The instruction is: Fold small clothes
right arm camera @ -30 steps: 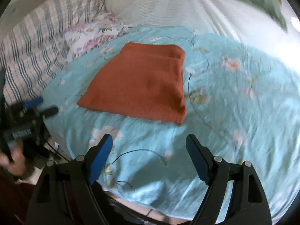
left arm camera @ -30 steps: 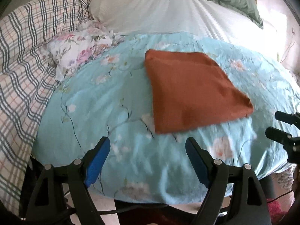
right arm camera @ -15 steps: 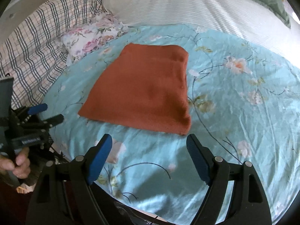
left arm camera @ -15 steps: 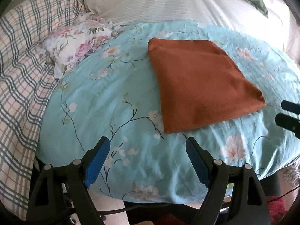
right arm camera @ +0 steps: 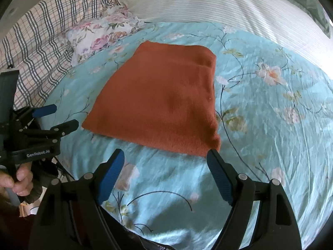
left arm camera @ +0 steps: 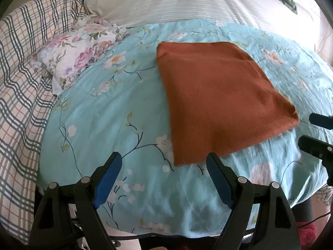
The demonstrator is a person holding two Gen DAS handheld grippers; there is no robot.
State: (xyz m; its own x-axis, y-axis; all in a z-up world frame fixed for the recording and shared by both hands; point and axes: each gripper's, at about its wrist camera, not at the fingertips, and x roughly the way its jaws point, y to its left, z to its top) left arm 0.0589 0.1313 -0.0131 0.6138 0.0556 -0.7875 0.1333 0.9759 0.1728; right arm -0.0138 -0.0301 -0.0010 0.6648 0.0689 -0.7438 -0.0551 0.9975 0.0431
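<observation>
Two grippers hang over the near edge of a bed, both released and grasping nothing. The left gripper [left arm camera: 164, 159] has its blue-padded fingers [left arm camera: 107, 180] spread wide above the light blue floral sheet [left arm camera: 100, 129], its right fingertip just at the near edge of a folded rust-orange cloth [left arm camera: 218, 102]. The right gripper [right arm camera: 165, 156] is spread the same way, its right fingertip close to the cloth's [right arm camera: 164, 98] near right corner. The cloth lies flat as a neat rectangle in the middle of the sheet, touched by neither gripper as far as the views show. From the right wrist view, the left gripper [right arm camera: 56, 116] shows at the left, held by a hand [right arm camera: 17, 180]. A pink floral pillow [left arm camera: 77, 50] sits at the sheet's far left, beside a plaid blanket [left arm camera: 22, 66], with a white striped cover [left arm camera: 187, 2] beyond.
</observation>
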